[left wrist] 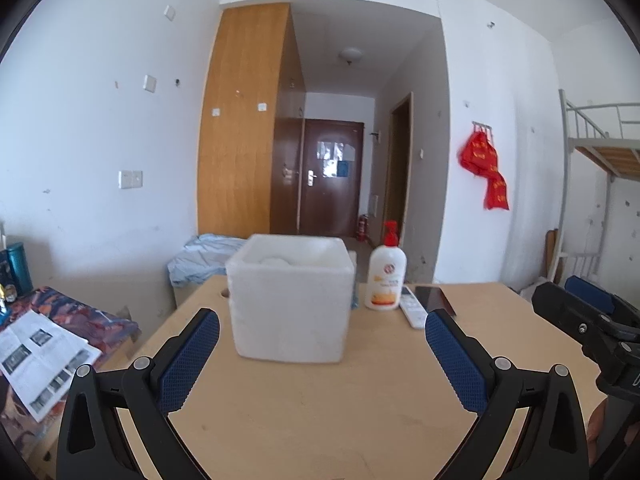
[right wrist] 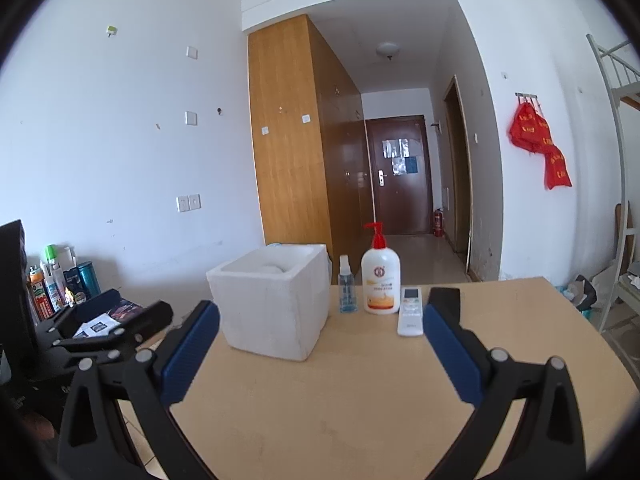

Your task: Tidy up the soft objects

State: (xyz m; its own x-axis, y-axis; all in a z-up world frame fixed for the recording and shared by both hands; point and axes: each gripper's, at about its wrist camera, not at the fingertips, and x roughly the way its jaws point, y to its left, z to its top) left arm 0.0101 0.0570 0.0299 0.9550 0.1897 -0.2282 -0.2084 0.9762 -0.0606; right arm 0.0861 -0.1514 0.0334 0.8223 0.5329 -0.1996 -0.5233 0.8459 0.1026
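Note:
A white foam box (left wrist: 291, 300) (right wrist: 272, 304) stands open-topped on the wooden table (left wrist: 360, 400) (right wrist: 340, 400), with a pale rounded thing (left wrist: 276, 261) (right wrist: 272, 269) partly visible inside. My left gripper (left wrist: 322, 322) hangs open just short of the box, its blue pads wide apart and empty. My right gripper (right wrist: 322, 314) is open too, to the right of the box, nothing between its fingers. Each gripper shows at the edge of the other's view: the right gripper (left wrist: 592, 320) and the left gripper (right wrist: 120, 328).
A white pump bottle (left wrist: 386, 276) (right wrist: 380, 276), a small spray bottle (right wrist: 347, 284), a white remote (left wrist: 414, 307) (right wrist: 411, 312) and a dark phone (left wrist: 434, 298) (right wrist: 444, 296) stand right of the box. A patterned surface with a paper (left wrist: 36, 356) and bottles (right wrist: 52, 280) lies to the left.

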